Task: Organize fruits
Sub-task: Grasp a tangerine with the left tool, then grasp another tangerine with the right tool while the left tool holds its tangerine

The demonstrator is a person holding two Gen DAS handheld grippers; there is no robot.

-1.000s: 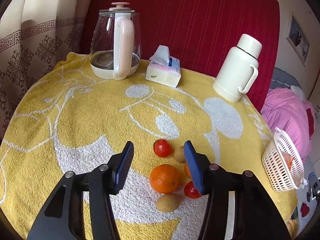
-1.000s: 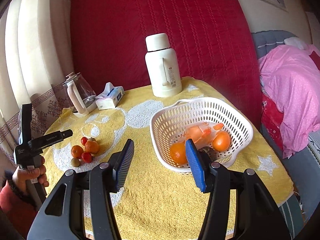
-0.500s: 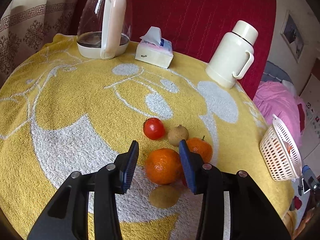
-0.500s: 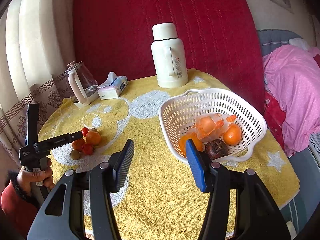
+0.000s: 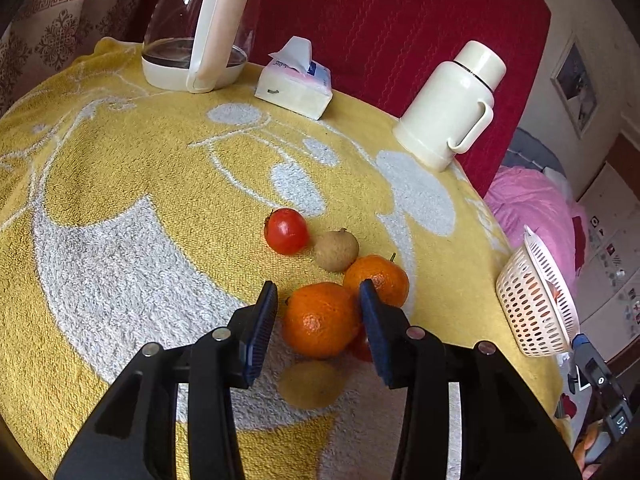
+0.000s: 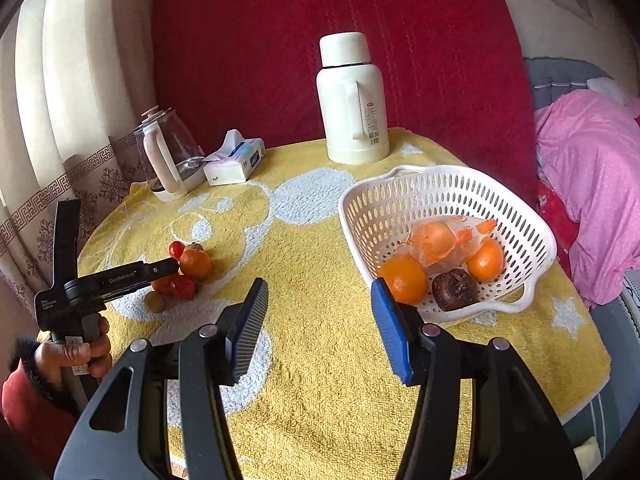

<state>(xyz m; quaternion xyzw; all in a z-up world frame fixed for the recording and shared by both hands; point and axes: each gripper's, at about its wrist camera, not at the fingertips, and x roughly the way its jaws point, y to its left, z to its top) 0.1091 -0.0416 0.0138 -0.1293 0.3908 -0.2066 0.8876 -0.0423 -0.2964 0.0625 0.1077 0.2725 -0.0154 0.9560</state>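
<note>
A cluster of loose fruit lies on the yellow towel. In it are a large orange, a smaller orange, a red tomato and a brown round fruit. My left gripper is shut on the large orange, which still rests on the towel. A red fruit is half hidden behind the right finger, and a tan fruit lies just below. My right gripper hangs open over bare towel, left of the white basket. The basket holds two oranges, a bagged fruit and a dark fruit.
At the back of the table stand a glass kettle, a tissue box and a cream thermos. Pink bedding lies to the right of the table. A hand in a red sleeve holds the left gripper at the table's left edge.
My left gripper has dropped toward the fruit, and its jaws have narrowed around the large orange. The right gripper has drifted slightly and stays open.
</note>
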